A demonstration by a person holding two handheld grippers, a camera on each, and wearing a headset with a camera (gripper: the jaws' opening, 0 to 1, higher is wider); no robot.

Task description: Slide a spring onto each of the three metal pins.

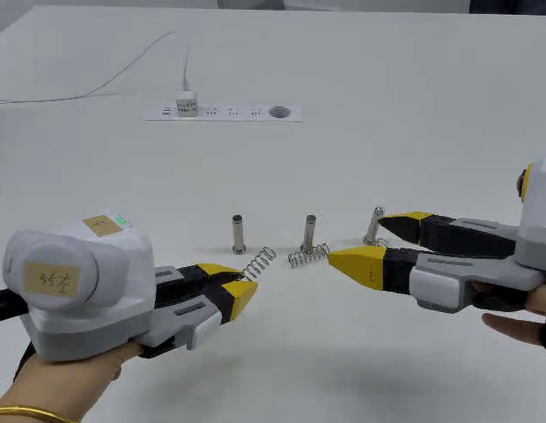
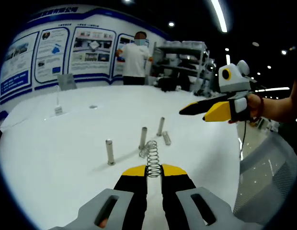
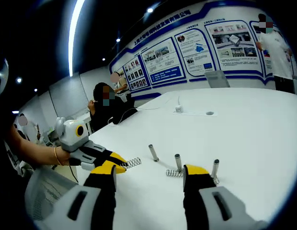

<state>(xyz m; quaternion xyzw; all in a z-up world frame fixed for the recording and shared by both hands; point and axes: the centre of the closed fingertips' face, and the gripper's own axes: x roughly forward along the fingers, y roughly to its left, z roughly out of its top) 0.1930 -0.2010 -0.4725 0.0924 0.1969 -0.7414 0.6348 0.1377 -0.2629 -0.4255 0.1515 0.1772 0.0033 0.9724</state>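
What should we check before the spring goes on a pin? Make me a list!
1. Left gripper clamped on the held spring: ok.
2. Left pin, middle pin and right pin standing upright: ok.
3. Left pin bare, ready for a spring: ok.
4. Right gripper open, away from the left pin: ok.
5. Loose spring lies beside the middle pin, not on it: not ok.
6. Spring already on the right pin: cannot tell.
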